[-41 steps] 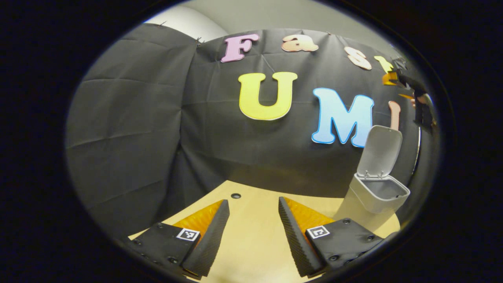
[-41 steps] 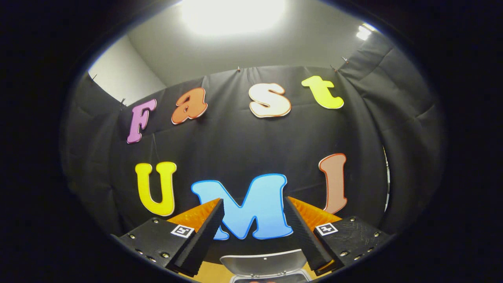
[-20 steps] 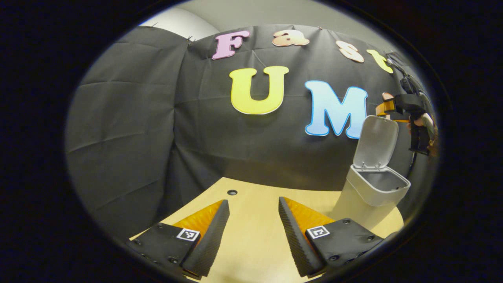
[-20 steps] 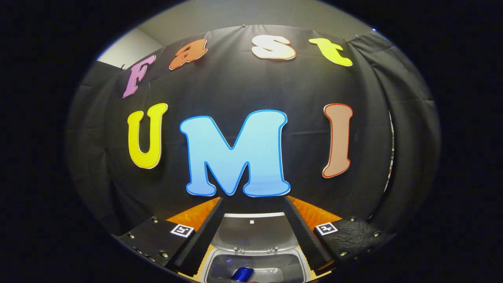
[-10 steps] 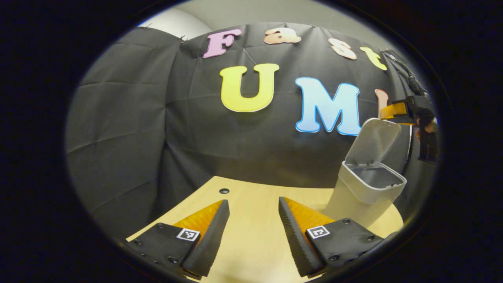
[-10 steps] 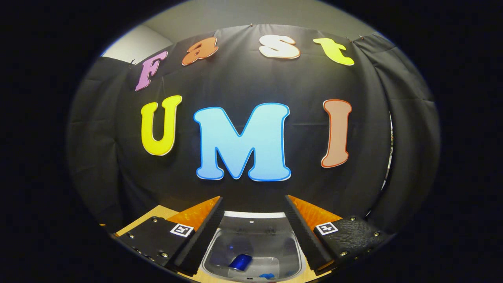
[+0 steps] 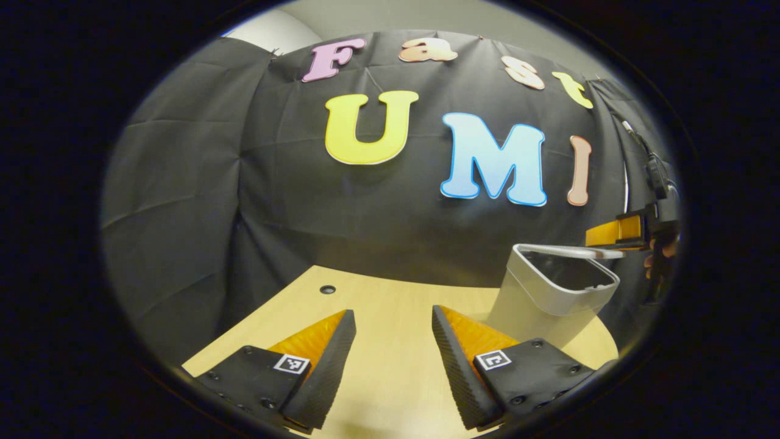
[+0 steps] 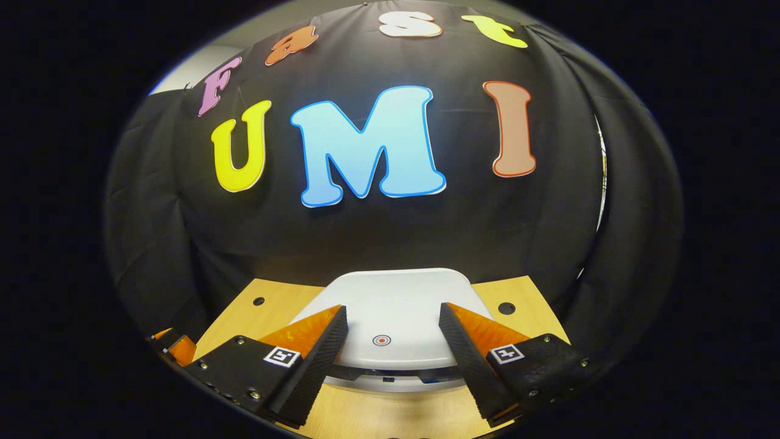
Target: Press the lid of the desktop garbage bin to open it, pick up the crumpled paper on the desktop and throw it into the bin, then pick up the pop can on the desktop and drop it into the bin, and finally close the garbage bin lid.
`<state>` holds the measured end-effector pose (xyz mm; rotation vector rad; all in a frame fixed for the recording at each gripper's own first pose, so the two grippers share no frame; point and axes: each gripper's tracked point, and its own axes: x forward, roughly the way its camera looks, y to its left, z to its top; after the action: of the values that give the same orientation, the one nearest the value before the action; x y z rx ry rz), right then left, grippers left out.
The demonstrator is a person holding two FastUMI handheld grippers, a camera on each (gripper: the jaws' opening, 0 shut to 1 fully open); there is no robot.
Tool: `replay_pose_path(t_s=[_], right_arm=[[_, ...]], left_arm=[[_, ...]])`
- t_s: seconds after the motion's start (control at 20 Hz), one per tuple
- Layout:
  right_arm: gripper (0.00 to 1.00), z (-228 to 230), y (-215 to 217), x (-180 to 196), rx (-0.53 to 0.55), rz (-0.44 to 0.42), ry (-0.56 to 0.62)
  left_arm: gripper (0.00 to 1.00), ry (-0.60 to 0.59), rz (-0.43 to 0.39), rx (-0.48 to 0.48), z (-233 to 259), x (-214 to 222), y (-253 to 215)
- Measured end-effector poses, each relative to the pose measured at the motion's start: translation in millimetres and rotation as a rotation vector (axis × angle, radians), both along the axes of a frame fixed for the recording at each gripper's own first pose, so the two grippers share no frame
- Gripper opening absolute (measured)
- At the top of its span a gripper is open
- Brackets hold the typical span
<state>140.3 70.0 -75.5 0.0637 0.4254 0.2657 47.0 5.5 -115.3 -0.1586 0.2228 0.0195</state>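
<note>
Final step: closing lid of bin. Right gripper wide, empty, at 6 o'clock over lid. Next: press down until latched.

Bin stands on the table, right of the left gripper; lid lies under the right gripper.

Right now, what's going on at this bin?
A person holds a gripper in each hand. The right gripper, fingers apart, is on the lid of the desktop garbage bin, pushing it down. The lid lies nearly flat, but a dark gap shows along its front edge, so it is not fully shut. The left gripper hangs open over the wooden desk, holding nothing.
</note>
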Motion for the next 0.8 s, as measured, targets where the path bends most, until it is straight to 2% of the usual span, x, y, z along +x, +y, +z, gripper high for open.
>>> replay_pose_path(t_s=[0.25, 0.45, 0.8], right_arm=[[0.97, -13.2, 0.3, -2.6, -0.051, -0.007, -0.03], [0.97, -30.8, 1.8, -7.1, -0.051, -0.022, -0.018], [0.97, -31.8, 1.0, -10.3, -0.036, -0.045, -0.092]], left_arm=[[0.84, 0.001, -0.003, 0.027, 1.0, 2.8, 1.1], [0.84, -0.004, -0.007, 0.046, 4.2, 5.1, 1.6], [0.84, -0.001, -0.007, 0.05, 3.3, 3.6, 0.8]])
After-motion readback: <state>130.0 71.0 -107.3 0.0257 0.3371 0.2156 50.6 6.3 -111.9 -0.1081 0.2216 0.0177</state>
